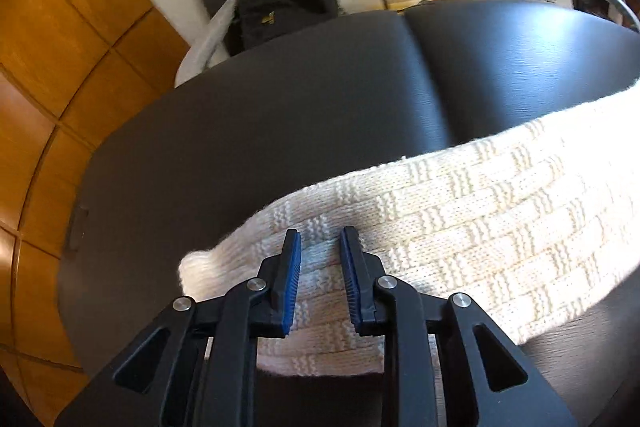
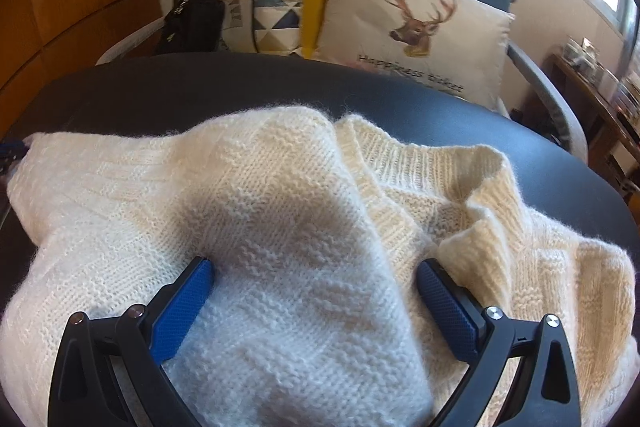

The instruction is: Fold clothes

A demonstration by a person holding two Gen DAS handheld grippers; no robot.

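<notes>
A cream knitted sweater (image 1: 480, 219) lies on a dark round table (image 1: 280, 107). In the left wrist view it runs as a folded band from the right edge down to my left gripper (image 1: 321, 233). That gripper's blue pads stand a narrow gap apart at the band's left end, with knit showing between them, not pinched. In the right wrist view the sweater (image 2: 300, 187) is rumpled, its ribbed neckline (image 2: 420, 167) to the right and a folded layer in the middle. My right gripper (image 2: 315, 263) stands wide open over that layer, fingers resting on the knit.
Behind the table (image 2: 160, 79) stands a chair with a black bag (image 1: 284, 3), a triangle-print cushion (image 2: 280, 7) and a deer cushion (image 2: 416, 23). Wooden floor (image 1: 60, 47) lies to the left. A wooden shelf (image 2: 600, 95) with small items is at the far right.
</notes>
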